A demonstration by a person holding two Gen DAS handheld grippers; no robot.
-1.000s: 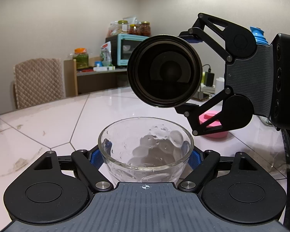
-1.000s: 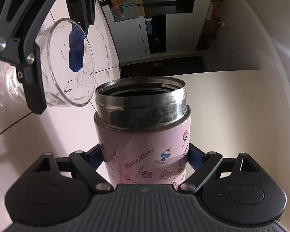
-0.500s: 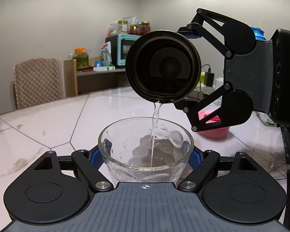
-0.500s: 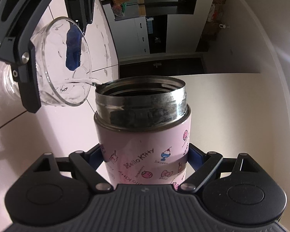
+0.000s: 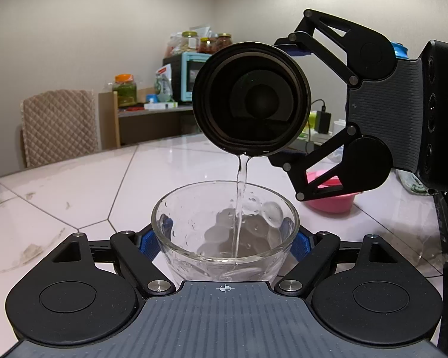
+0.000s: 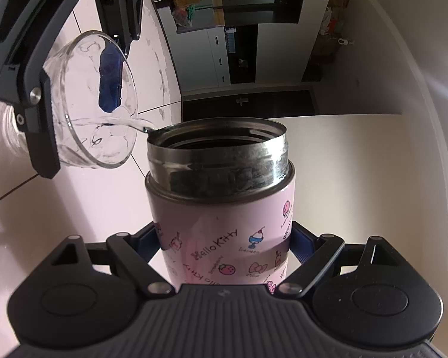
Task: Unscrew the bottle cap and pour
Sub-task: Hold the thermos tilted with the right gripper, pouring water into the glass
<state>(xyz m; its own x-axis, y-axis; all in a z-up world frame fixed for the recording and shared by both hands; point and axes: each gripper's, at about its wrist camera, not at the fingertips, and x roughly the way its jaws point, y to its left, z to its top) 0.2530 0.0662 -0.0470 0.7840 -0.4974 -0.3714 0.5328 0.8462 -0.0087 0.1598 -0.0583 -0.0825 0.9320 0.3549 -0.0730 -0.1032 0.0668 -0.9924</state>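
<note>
The pink cartoon-printed steel bottle (image 6: 221,223), its cap already off, lies tipped on its side above the worktop, clamped across its body by the right gripper (image 6: 224,241). In the left wrist view its dark open mouth (image 5: 251,101) faces the camera, just above the clear dimpled glass bowl (image 5: 225,232), which the left gripper (image 5: 225,238) clamps by its sides with its blue pads (image 5: 147,240) pressed on the glass.

What has changed is the flow. A second ago the mouth was dry and nothing fell; half a second ago a thin thread of water began; now a fuller, steady stream of clear water (image 5: 240,197) runs from the lowest point of the rim down into the bowl, landing right of centre, inside the wall. A shallow pool is gathering at the bottom. The bottle also sits a little lower and nearer the bowl than before.

So the unscrewing appears finished and the pour is in progress, probably in its early part, as the bowl holds little. The white tiled worktop (image 5: 74,191) shows no fresh spill. The pink lid-like object (image 5: 331,200) behind may be the cap; I cannot tell.
</note>
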